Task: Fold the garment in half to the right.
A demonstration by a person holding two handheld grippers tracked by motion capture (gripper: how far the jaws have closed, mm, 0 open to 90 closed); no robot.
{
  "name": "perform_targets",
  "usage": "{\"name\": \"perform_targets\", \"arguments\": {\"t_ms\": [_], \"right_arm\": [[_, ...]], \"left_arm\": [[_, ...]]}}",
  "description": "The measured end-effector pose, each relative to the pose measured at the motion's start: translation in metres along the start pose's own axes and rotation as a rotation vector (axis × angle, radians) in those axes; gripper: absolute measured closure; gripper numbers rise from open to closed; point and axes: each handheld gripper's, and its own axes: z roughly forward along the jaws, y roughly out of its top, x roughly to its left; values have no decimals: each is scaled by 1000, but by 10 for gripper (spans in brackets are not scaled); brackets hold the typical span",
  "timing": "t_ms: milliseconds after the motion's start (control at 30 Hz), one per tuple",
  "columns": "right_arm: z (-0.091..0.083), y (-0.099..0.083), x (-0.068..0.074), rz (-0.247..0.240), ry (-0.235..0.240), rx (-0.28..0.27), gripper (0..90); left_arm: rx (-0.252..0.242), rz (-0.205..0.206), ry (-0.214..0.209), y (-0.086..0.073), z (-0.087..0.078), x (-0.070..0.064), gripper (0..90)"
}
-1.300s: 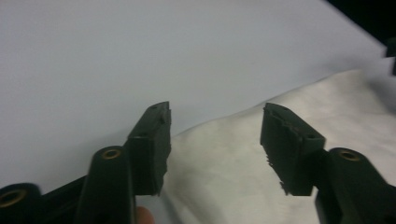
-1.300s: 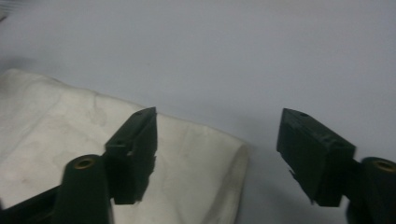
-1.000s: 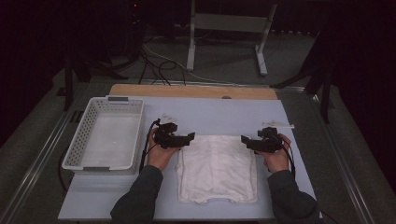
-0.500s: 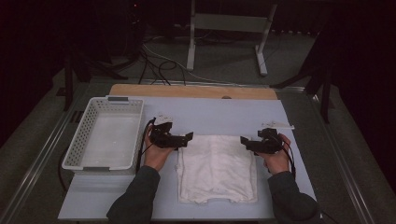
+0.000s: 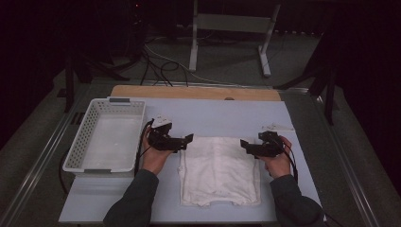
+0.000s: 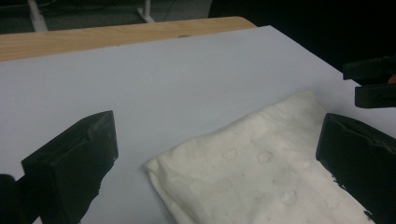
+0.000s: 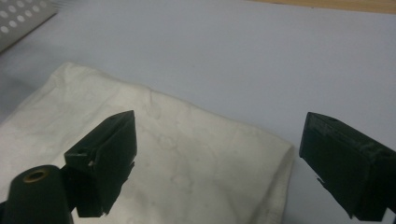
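A folded white cloth garment with a faint printed pattern [image 5: 220, 170] lies flat on the pale blue-grey tabletop [image 5: 222, 116], just toward six o'clock from the tabletop's middle. The left tongs [image 5: 188, 140] sit at the garment's ten-o'clock corner and point toward three o'clock; seen in the left gripper view, their black jaws stand wide apart with that corner of the garment [image 6: 261, 172] between them, and they hold nothing. The right tongs [image 5: 245, 144] sit at the garment's two-o'clock corner and point toward nine o'clock. In the right gripper view their jaws are also spread wide, one over the cloth [image 7: 177, 154] and the other beyond its edge over bare tabletop, gripping nothing. Whether either pair touches the fabric cannot be told.

A white perforated plastic basket [image 5: 82, 142] stands at the tabletop's nine-o'clock side, near the left hand [image 5: 155, 158]. A small white slip of paper [image 5: 278, 126] lies just toward twelve o'clock of the right hand [image 5: 278, 163]. A light wooden board edge [image 5: 194, 92] runs along the tabletop's twelve-o'clock side.
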Motion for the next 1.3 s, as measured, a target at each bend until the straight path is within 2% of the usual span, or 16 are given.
{"name": "perform_targets", "arguments": {"t_ms": [333, 967, 1300], "right_arm": [[-4, 1, 9, -19, 16, -15, 94], [-16, -3, 35, -22, 64, -63, 89], [-19, -8, 53, -22, 104, -85, 89]], "left_arm": [[4, 29, 3, 0, -6, -2, 2], [-16, 23, -5, -10, -17, 0, 2], [-27, 22, -4, -11, -21, 2, 2]]}}
